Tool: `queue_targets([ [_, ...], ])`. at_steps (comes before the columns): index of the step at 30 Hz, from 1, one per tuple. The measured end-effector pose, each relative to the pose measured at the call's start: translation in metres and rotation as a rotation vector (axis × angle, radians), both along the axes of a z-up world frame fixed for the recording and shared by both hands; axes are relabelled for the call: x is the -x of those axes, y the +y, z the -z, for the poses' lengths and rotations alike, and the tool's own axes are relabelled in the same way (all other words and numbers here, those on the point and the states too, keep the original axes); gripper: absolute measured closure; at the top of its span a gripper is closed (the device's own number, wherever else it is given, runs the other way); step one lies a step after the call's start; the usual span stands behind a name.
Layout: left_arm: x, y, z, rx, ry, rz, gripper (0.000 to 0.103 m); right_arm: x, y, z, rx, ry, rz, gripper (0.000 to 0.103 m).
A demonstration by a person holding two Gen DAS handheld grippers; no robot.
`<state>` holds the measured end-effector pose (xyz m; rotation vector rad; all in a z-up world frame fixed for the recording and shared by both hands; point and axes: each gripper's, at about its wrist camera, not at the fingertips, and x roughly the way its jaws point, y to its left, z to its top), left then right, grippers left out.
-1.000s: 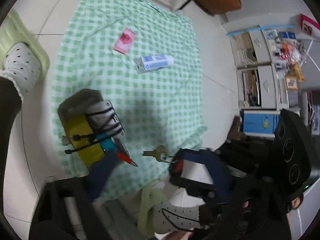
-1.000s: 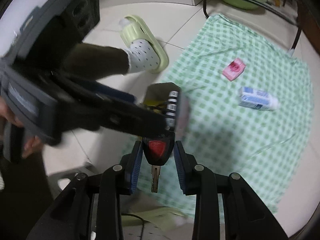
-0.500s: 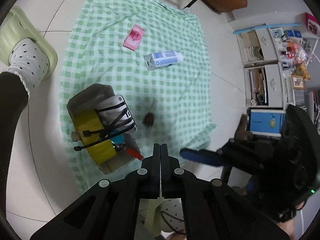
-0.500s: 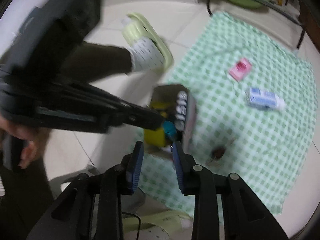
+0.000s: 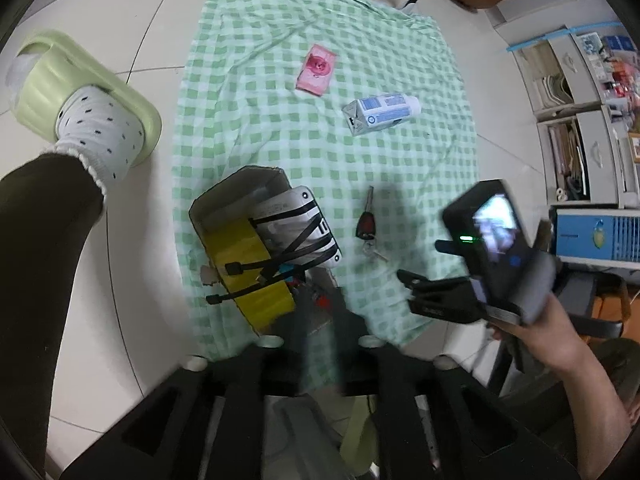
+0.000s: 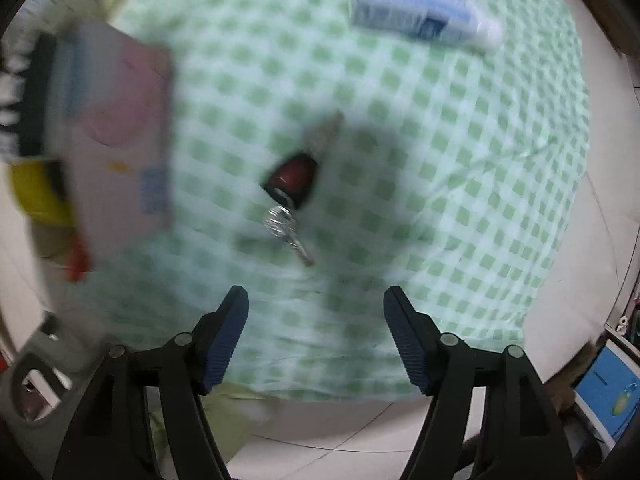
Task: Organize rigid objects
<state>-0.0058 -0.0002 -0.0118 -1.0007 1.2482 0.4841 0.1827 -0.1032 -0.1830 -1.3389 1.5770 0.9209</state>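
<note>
The right claw (image 6: 316, 336) hangs wide open and empty above the near edge of the checked cloth (image 6: 460, 152), its blue-padded fingers (image 6: 224, 344) spread well apart and touching nothing. Just ahead of it, between the finger lines, the red-headed key (image 6: 294, 178) lies flat on the cloth with a small silver key (image 6: 288, 232) on its ring, pointing back toward the claw. The left claw (image 5: 320, 320) is smeared by blur in its own view; its fingers seem drawn together with no object between them, but how far it is open I cannot tell.

Outward from there, a cardboard box (image 5: 240, 248) sits at the left edge of the cloth near its near corner, already loaded: a yellow item (image 5: 244, 276), a silver case with black straps (image 5: 296, 228) and some small red and blue pieces. So part of the sorting looks done. Still loose on the cloth are the keys just right of the box, a blue-and-white carton (image 5: 380, 114) lying on its side toward the far right, and a pink packet (image 5: 316, 70) nearer the far edge. By my reading three things remain to go in, and the keys, being nearest the open right claw, are the likely next pick; being thin and flat, they may be awkward to pinch off soft cloth.
</note>
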Motion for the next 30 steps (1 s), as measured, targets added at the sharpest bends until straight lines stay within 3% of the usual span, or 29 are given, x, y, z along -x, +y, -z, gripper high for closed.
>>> queue_targets([
  [1, -0.002, -0.001, -0.002, -0.007, -0.003, 0.002, 0.045, 0.001, 0.000, 0.009, 0.007, -0.013, -0.007, 0.032],
  [2, -0.001, 0.000, -0.002, -0.014, -0.005, 0.001, 0.022, 0.003, 0.002, 0.014, 0.007, -0.022, -0.014, 0.032],
  [3, 0.000, 0.002, -0.001, -0.020, -0.007, 0.001, 0.020, 0.005, 0.005, 0.021, -0.003, -0.036, -0.025, 0.032],
  [9, -0.002, 0.010, -0.001, -0.018, -0.020, -0.014, 0.020, 0.002, 0.020, 0.048, -0.034, -0.016, 0.066, 0.033],
  [10, -0.002, 0.012, 0.000, -0.013, -0.019, -0.022, 0.020, 0.001, 0.021, 0.051, -0.033, -0.002, 0.084, 0.039],
  [11, -0.002, 0.014, 0.001, -0.005, -0.017, -0.029, 0.020, 0.001, 0.022, 0.056, -0.027, 0.017, 0.094, 0.055],
  [13, -0.003, 0.018, 0.000, 0.004, -0.017, -0.043, 0.020, -0.001, 0.024, 0.058, -0.026, 0.042, 0.098, 0.068],
  [14, -0.003, 0.020, -0.001, 0.004, -0.018, -0.050, 0.020, -0.003, 0.026, 0.057, -0.020, 0.055, 0.094, 0.087],
  [16, -0.001, 0.026, -0.004, -0.013, -0.017, -0.070, 0.020, -0.013, 0.030, 0.049, -0.020, 0.086, 0.130, 0.099],
  [21, 0.010, 0.032, -0.010, -0.052, -0.013, -0.146, 0.020, -0.036, 0.044, 0.001, -0.142, 0.190, 0.234, 0.099],
  [25, 0.018, 0.030, -0.012, -0.050, -0.047, -0.210, 0.020, -0.029, 0.051, -0.056, -0.253, 0.222, 0.129, 0.099],
  [27, 0.024, 0.030, -0.015, -0.057, -0.065, -0.241, 0.019, -0.024, 0.049, -0.087, -0.310, 0.245, 0.128, 0.099],
  [30, 0.029, 0.027, -0.019, -0.071, -0.085, -0.261, 0.017, 0.013, 0.048, -0.125, -0.358, 0.290, 0.103, 0.099],
])
